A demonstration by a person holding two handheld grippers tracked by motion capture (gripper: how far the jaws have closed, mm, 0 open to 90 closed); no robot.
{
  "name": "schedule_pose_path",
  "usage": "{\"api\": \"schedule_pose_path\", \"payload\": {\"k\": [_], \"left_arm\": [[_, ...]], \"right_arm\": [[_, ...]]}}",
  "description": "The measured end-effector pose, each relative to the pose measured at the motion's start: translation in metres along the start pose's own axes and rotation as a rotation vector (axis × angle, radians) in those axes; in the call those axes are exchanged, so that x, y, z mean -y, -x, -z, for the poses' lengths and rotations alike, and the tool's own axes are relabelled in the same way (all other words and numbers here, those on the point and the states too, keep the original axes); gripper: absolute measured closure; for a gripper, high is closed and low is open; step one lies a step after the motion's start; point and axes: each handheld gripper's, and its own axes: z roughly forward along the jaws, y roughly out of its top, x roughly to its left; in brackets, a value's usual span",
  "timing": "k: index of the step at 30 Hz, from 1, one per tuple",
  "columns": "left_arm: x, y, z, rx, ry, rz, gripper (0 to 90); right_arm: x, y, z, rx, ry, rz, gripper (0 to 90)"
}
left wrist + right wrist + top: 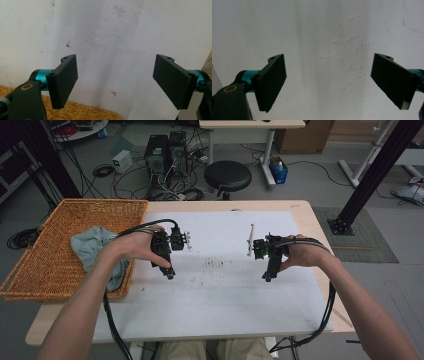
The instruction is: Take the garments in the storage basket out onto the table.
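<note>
I have both grippers hovering over the white mat [225, 290] that covers the desk [310, 215], and neither is holding anything. The left gripper [186, 239] has its jaws spread wide; in the left gripper view I see only bare, scuffed mat between them, with a strip of wicker along the bottom edge. The right gripper [251, 241] is spread just as wide, with only mat between its jaws.

The thing nearest my left gripper is the grey cloth [95, 247], which lies crumpled in the wicker basket [30, 270], against the basket's right side, draped toward the rim next to the mat. The basket itself sits at the mat's left edge, touching it.

I read the open jaws and level hold as a ready stance: the mat is bare so the cloth has room to be laid out, and my left gripper, closer to the basket, seems the natural one to reach in.
</note>
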Motion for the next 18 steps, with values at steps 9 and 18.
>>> {"api": "schedule_pose_path", "payload": {"k": [9,18], "left_arm": [[0.051,-0.029,0.015,-0.038,0.023,0.227,20.1],[0.120,-0.077,0.010,-0.136,-0.024,0.581,20.1]], "right_arm": [[0.001,0.000,-0.002,0.011,-0.006,-0.026,13.0],[0.000,-0.004,-0.005,0.014,-0.011,-0.019,13.0]]}}
